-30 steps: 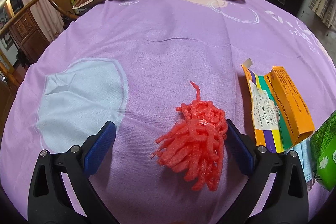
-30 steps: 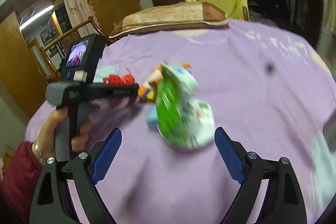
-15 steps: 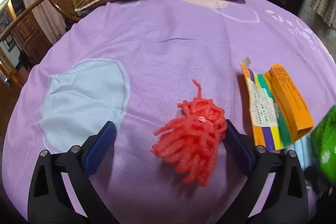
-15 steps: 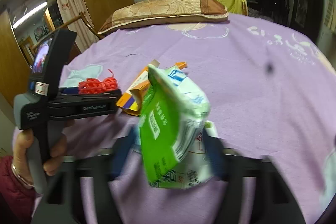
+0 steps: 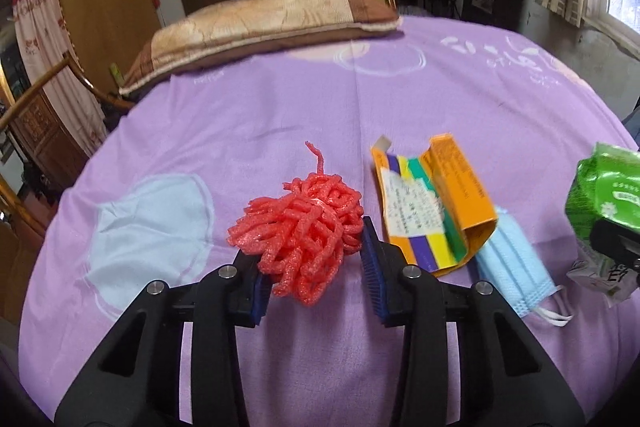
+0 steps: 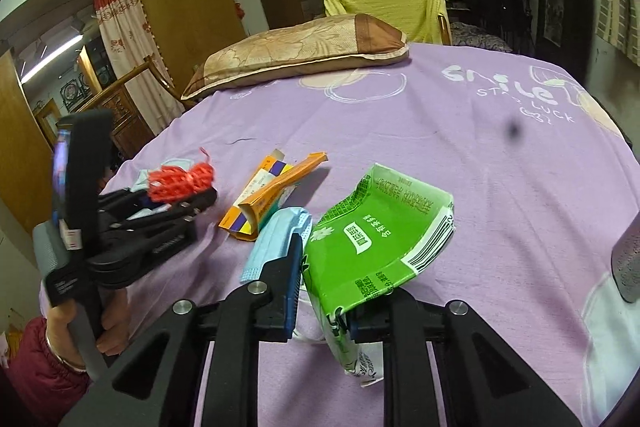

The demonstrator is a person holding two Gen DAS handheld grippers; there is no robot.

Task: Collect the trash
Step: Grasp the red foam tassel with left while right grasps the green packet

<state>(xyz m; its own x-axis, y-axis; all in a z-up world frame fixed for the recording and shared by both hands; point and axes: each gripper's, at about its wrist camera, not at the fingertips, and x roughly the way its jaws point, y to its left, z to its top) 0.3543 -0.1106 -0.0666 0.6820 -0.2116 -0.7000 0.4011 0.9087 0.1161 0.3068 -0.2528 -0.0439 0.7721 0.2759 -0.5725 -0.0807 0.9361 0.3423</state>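
Note:
My left gripper [image 5: 312, 267] is shut on a red foam net bundle [image 5: 304, 223] and holds it just above the purple bedsheet; the bundle also shows in the right wrist view [image 6: 180, 181]. My right gripper [image 6: 324, 291] is shut on a green and white wrapper [image 6: 376, 247] and lifts it off the sheet; the wrapper shows at the right edge of the left wrist view [image 5: 604, 195]. An orange flattened carton [image 5: 436, 211] and a blue face mask [image 5: 512, 267] lie on the sheet between the two grippers.
A brown and gold pillow [image 5: 260, 23] lies at the far end of the bed. A yellow-covered chair [image 6: 384, 7] stands behind it. A wooden chair and cabinet [image 5: 40, 115] stand off the bed's left edge. A dark object [image 6: 628, 263] pokes in at the right.
My left gripper has closed on the red net and raised it. My right gripper has closed on the green wrapper and lifted it. Both views have tilted upward.

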